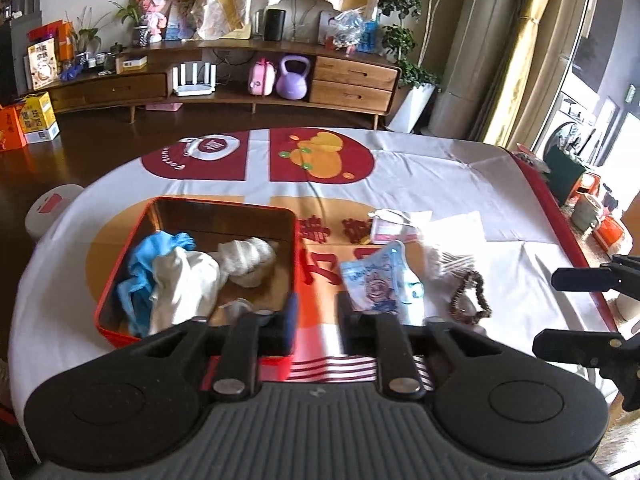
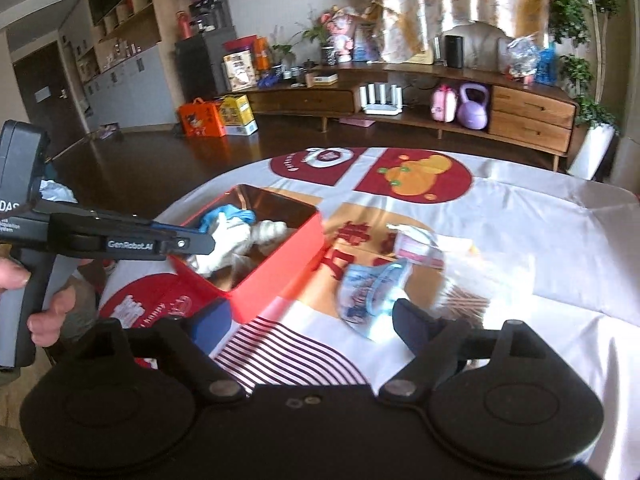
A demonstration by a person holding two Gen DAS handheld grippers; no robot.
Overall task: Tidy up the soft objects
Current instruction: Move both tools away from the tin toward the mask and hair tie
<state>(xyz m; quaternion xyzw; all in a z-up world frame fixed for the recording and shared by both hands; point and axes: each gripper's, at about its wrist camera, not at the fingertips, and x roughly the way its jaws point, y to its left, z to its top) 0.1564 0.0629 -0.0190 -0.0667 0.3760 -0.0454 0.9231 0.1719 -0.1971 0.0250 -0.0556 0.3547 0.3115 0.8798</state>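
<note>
Jaws of the left gripper [image 1: 318, 322] are standing apart, empty, beside the red tin [image 1: 120, 322] holding a white cloth [image 1: 184, 280]. From the right wrist, the right gripper [image 2: 312, 326] is gaping wide, empty, before a blue printed pouch [image 2: 370, 292] lying on the tablecloth [image 2: 560, 240].

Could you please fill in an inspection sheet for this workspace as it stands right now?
Surface: table under a printed white cloth.
Job's things: red tin holding a blue cloth, a white cloth and a white rolled cloth; patterned blue pouch lies outside on the cloth.
Clutter: pink-and-white packet, bead bracelet, thin sticks.
Grippers: left gripper open, empty; right gripper open, empty.
Cables: nothing seen on the table.
Surroundings: wooden sideboard, purple kettlebell, potted plants.
</note>
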